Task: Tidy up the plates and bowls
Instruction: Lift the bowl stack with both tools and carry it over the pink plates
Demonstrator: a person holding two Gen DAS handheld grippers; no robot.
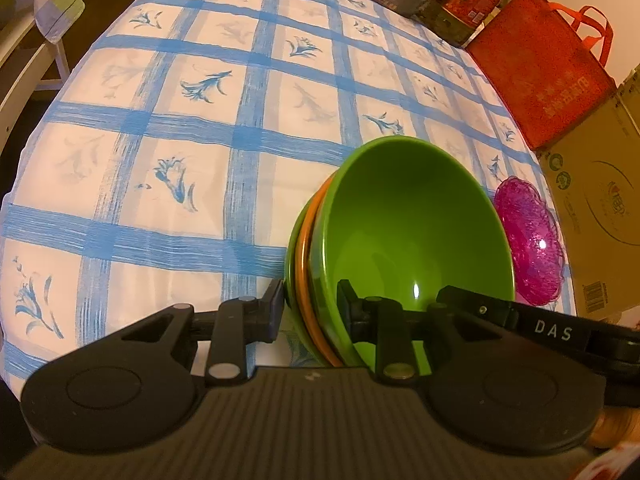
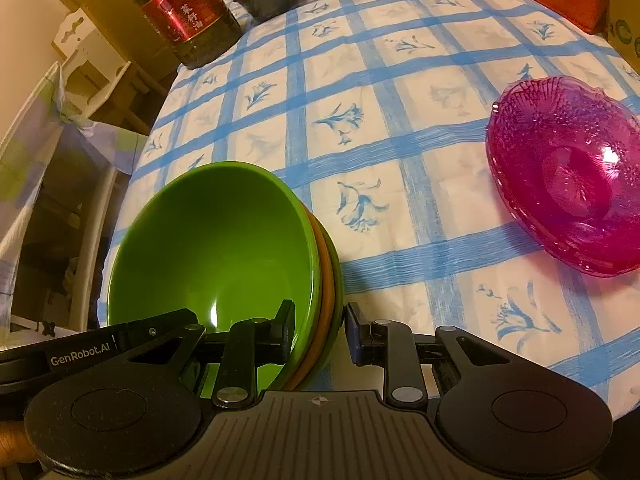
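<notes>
Three nested bowls, a green bowl (image 1: 416,232) on top, an orange bowl (image 1: 310,280) under it and another green one at the bottom, are held between the two grippers, one on each side of the stack. The left gripper (image 1: 310,312) has its fingers (image 1: 274,304) narrowed on the stack's rim: one finger presses the outside of the lowest bowl, the other sits inside the top bowl. The right gripper (image 2: 318,330) clamps the opposite rim the same way, its inner finger inside the green bowl (image 2: 216,240) and its outer finger, with a blue pad, against the outer wall beside the orange bowl (image 2: 320,280). In each view the other gripper's arm reaches in across the bowl's near edge. The stack tilts over the blue-checked tablecloth (image 1: 168,128) covering the surface; whether its base touches the cloth cannot be told. The pink glass dish (image 2: 568,176) shows whole only from the right wrist, lying well beyond and to the right of those fingers; from the left wrist the pink glass dish (image 1: 532,244) peeps out just behind the green bowl's right rim. Only the left view shows the red tote bag (image 1: 540,80) and cardboard box (image 1: 600,208) at the surface's far right; only the right view shows the oil bottle (image 2: 184,12) at the far left and a white chair (image 2: 60,140) beside the surface.
</notes>
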